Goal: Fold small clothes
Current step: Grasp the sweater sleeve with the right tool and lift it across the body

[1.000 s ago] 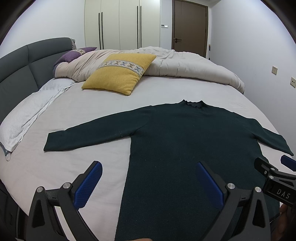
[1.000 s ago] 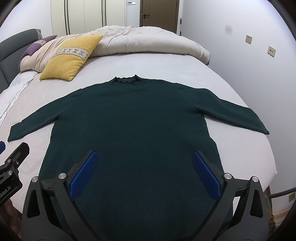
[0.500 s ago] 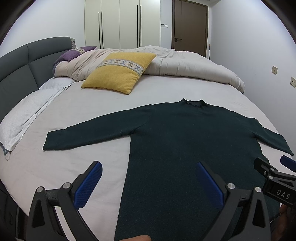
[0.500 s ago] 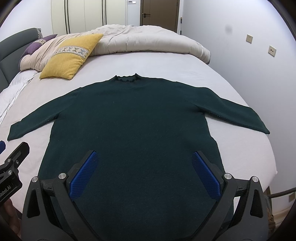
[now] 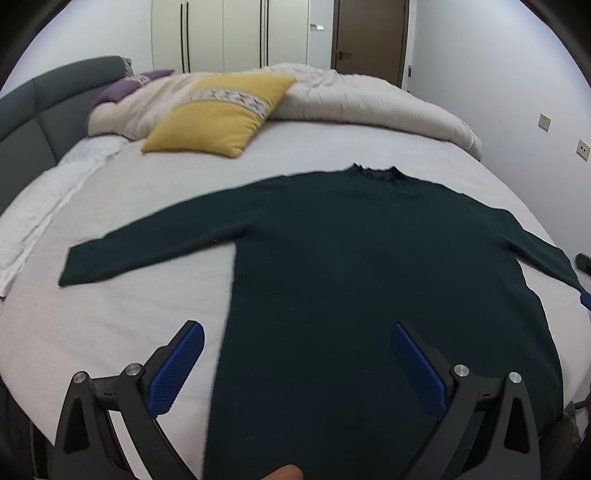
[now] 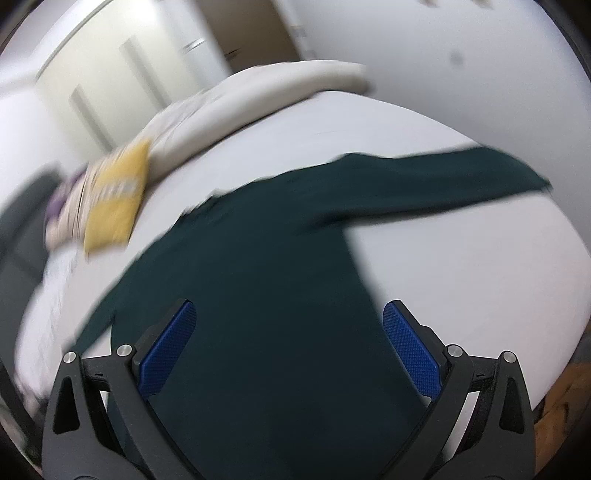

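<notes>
We hold the left gripper [image 5: 295, 363] and the right gripper [image 6: 290, 341] above the near hem of one dark green sweater [image 5: 369, 277], both with jaws spread wide and grasping nothing. The sweater lies flat on the white bed [image 5: 110, 314], neck pointing away from us, its two sleeves stretched out to either side. Beyond it we see one yellow cushion [image 5: 218, 118], one purple pillow [image 5: 122, 86] and a bunched beige duvet [image 5: 369, 99]. A grey headboard [image 5: 33, 110] stands at the left, with white wardrobe doors [image 5: 229, 33] and a brown door [image 5: 369, 37] farthest. The right wrist view is tilted and blurred.
</notes>
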Demonstrator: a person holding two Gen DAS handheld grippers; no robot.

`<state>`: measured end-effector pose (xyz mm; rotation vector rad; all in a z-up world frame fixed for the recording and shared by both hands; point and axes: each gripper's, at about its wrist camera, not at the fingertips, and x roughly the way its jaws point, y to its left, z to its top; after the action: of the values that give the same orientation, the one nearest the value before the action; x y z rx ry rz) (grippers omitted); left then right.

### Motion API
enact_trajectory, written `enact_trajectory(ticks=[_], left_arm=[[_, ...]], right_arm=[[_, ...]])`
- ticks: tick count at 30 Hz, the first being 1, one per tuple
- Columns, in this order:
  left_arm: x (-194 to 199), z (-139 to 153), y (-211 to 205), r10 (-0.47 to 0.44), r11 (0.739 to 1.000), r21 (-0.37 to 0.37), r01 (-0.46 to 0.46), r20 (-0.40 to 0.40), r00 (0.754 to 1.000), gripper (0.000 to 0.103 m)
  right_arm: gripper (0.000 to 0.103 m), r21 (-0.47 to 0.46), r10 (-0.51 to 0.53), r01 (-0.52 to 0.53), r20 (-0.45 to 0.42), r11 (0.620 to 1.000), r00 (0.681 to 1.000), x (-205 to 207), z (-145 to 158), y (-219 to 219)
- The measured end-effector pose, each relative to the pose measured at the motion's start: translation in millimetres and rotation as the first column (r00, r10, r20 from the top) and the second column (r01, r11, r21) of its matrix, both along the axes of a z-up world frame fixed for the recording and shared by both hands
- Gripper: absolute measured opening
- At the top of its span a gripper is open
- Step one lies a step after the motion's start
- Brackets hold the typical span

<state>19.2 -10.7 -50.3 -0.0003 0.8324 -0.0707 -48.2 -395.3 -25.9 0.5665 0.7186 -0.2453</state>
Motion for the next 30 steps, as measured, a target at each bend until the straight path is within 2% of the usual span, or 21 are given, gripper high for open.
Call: enact_trajectory(ticks=[2, 3, 6, 8, 11, 14, 18, 22, 25, 26, 27, 28, 30], left_arm=[[7, -5, -5, -0.026, 0.999, -0.033, 0.025, -0.012, 1.000, 0.103], [11, -9, -8, -0.059, 0.995, -0.082, 0.057, -0.019, 0.998, 0.103], [25, -17, -15, -0.158, 0.961, -0.235, 0.144, -0.043, 0.987, 0.103], [31, -22, -24, -0.169, 0.955, -0.259, 0.147, -0.066, 0.983, 0.103], [39, -29, -41, -0.185, 0.959, -0.236, 0.155, -0.112, 0.976, 0.103], [50, -34, -46, -0.177, 0.955, -0.270, 0.125, -0.179, 0.968, 0.103], [61, -38, -45, -0.170, 0.935, -0.339, 0.102, -0.179, 0.969, 0.103], [74, -45, -44, -0.174, 0.912, -0.401, 0.083, -0.196, 0.965, 0.103], [83, -54, -39, -0.181, 0.880, -0.472, 0.056, -0.225, 0.957, 0.103], [87, -57, -38, -0.181, 0.873, -0.485, 0.049, -0.231, 0.956, 0.102], [89, -59, -38, -0.183, 0.869, -0.493, 0.046, -0.233, 0.955, 0.102], [92, -62, -38, -0.184, 0.866, -0.499, 0.044, -0.237, 0.954, 0.102], [96, -64, -36, -0.189, 0.856, -0.516, 0.041, -0.239, 0.952, 0.102]], right_arm=[[0.101, 0.123, -0.096, 0.090, 0.040, 0.988, 0.995, -12, -11, -64], [0.095, 0.173, -0.141, 0.130, 0.053, 0.976, 0.989, -18, -16, -89], [0.081, 0.348, -0.281, 0.243, 0.063, 0.905, 0.958, -36, -42, -172], [0.077, 0.442, -0.354, 0.289, 0.068, 0.849, 0.933, -45, -59, -214], [0.077, 0.498, -0.424, 0.359, 0.019, 0.789, 0.905, -46, -81, -260], [0.077, 0.569, -0.464, 0.372, 0.019, 0.733, 0.885, -41, -97, -291], [0.077, 0.580, -0.496, 0.389, 0.030, 0.715, 0.868, -21, -103, -321], [0.074, 0.618, -0.530, 0.401, 0.029, 0.676, 0.847, -5, -115, -345], [0.058, 0.630, -0.552, 0.413, 0.030, 0.658, 0.833, 7, -119, -365], [0.047, 0.625, -0.553, 0.416, 0.029, 0.660, 0.833, 11, -120, -375], [0.036, 0.615, -0.550, 0.423, 0.021, 0.666, 0.835, 16, -122, -382], [0.031, 0.602, -0.545, 0.429, 0.013, 0.673, 0.838, 20, -125, -386], [0.015, 0.559, -0.533, 0.443, -0.003, 0.701, 0.846, 30, -128, -388]])
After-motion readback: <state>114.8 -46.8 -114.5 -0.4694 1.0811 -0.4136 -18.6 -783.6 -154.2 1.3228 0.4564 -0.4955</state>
